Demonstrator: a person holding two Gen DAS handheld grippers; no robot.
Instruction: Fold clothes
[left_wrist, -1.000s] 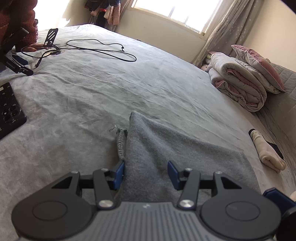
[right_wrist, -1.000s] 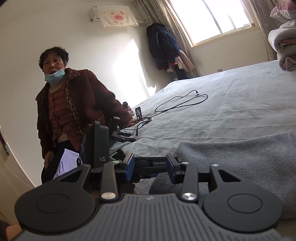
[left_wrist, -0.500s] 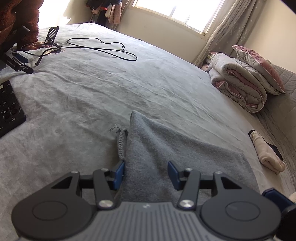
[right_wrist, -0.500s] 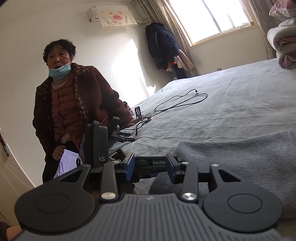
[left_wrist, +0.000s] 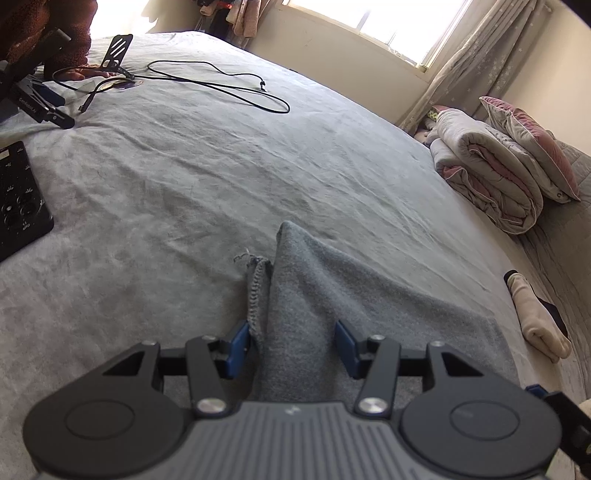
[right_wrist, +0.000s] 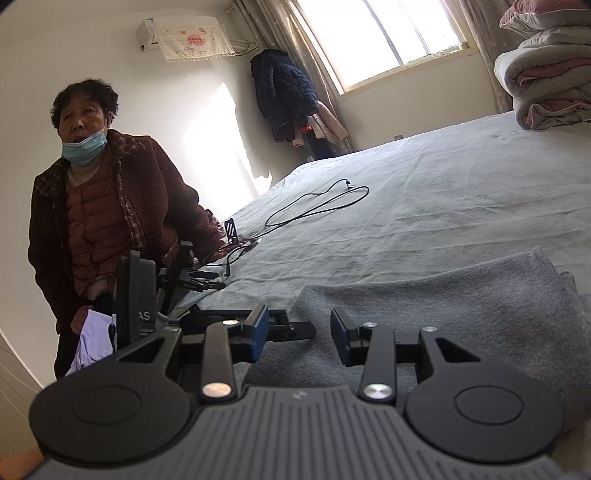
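- Little has shifted since the earlier frames: both grippers sit almost as they did, the right wrist view has swung slightly, and the bystander (right_wrist: 107, 221) at the bed's left edge has turned a bit.
- Left gripper (left_wrist: 291, 345) has its jaws about half open, straddling a raised ridge of the grey garment (left_wrist: 332, 306); the blue pads do not visibly press the cloth, so nothing looks gripped.
- Right gripper (right_wrist: 299, 338) is also about half open, with nothing between its pads, hovering over the garment's near left corner.
- That garment lies on the near part of the bed (left_wrist: 221, 166), partly doubled over, a ribbed cuff (left_wrist: 256, 288) poking out on its left.
- My reading: a fold is being set up. Next, each gripper needs to close on an edge, then lift and carry it across.
- Gripper bodies hide the garment's near edge, so its kind and full outline are unclear.
- A black cable (left_wrist: 221, 79) lies well away at the far left.
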